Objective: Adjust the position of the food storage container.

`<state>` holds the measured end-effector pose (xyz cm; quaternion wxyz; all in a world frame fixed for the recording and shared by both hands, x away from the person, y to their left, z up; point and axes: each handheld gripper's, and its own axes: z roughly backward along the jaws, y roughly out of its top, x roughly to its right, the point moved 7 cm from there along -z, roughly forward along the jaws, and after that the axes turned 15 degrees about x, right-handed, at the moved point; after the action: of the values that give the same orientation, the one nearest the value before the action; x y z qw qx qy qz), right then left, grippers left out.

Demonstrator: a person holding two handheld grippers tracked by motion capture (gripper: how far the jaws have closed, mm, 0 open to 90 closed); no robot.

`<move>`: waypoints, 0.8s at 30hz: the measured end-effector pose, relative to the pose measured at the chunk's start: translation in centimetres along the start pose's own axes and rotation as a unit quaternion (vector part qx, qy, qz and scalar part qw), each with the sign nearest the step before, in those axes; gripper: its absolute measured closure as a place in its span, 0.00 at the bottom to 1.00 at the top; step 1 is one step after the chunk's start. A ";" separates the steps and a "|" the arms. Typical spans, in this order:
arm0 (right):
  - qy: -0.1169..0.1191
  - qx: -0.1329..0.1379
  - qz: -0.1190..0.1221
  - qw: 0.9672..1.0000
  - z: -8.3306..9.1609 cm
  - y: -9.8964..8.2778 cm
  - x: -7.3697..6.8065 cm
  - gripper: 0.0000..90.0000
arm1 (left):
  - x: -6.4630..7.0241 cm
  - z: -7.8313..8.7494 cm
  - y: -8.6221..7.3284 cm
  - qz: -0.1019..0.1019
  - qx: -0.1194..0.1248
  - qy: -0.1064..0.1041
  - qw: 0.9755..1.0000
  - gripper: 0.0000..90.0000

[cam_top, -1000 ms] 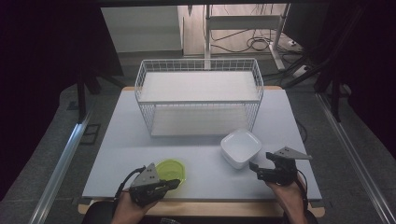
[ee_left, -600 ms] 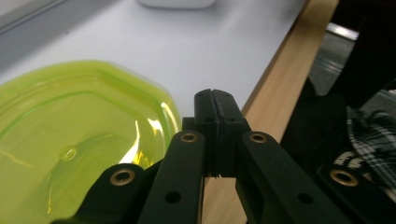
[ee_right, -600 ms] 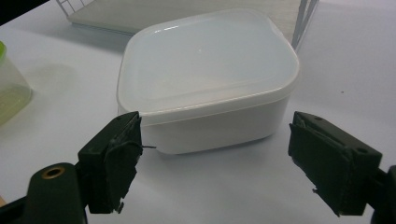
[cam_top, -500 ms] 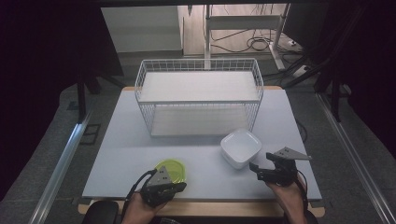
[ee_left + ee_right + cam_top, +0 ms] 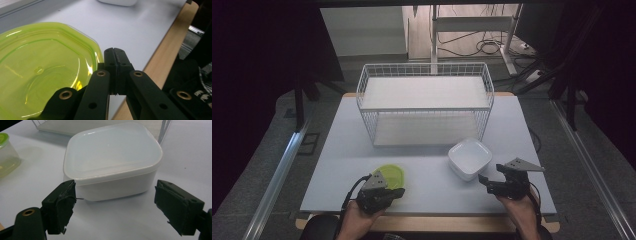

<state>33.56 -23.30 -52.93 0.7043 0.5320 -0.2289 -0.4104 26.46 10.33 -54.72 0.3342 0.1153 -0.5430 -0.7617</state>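
- High view: a white counter (image 5: pixel 362 150) carries a white wire basket (image 5: pixel 426 102) at the far side, a yellow-green bowl (image 5: pixel 393 176) near the front left and a white lidded container (image 5: pixel 470 158) near the front right. The left gripper (image 5: pixel 388 192) sits at the bowl's near rim, held by the person's left hand (image 5: pixel 357 220). The right gripper (image 5: pixel 486 182) is just short of the container's near corner, held by the right hand (image 5: pixel 517 207), and points forward and to the left at it. Each hand is nearest its own vessel; the two vessels lie well apart.
- Left gripper view: the jaws are pressed together with no gap and nothing visible between them. The yellow-green bowl (image 5: pixel 42 67) lies to the left of the jaws and close beside them, its mouth up and empty; whether the closed tips touch its rim I cannot tell. The container's edge (image 5: pixel 117 2) shows far ahead.
- Right gripper view: the jaws stand wide apart and hold nothing. The white lidded container (image 5: pixel 112 162) lies straight ahead, centred between them but beyond the tips, its near wall facing the gripper. The spread looks about as wide as that wall, so, as a judgement, a straight forward push would bring the jaws alongside it. The bowl (image 5: pixel 7 155) stands far left, the basket's foot (image 5: pixel 165 127) behind.
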 end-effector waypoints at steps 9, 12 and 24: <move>0.005 -0.003 -0.002 1.000 -0.1 -0.1 -0.2 0.20 | -2.8 0.8 0.1 0.008 0.004 0.034 0.999 1.00; 0.007 -0.004 -0.004 1.000 -0.2 -0.2 -0.3 0.20 | -3.7 1.1 0.1 0.010 0.004 0.044 0.999 1.00; 0.012 -0.007 -0.004 1.000 -0.2 -0.2 -0.5 0.21 | -7.4 2.1 0.1 0.014 0.009 0.084 0.996 1.00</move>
<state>33.38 -22.79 -53.13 0.7088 0.5330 -0.2157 -0.4087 30.89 16.58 -55.17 0.3882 0.1741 -0.5211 -0.7399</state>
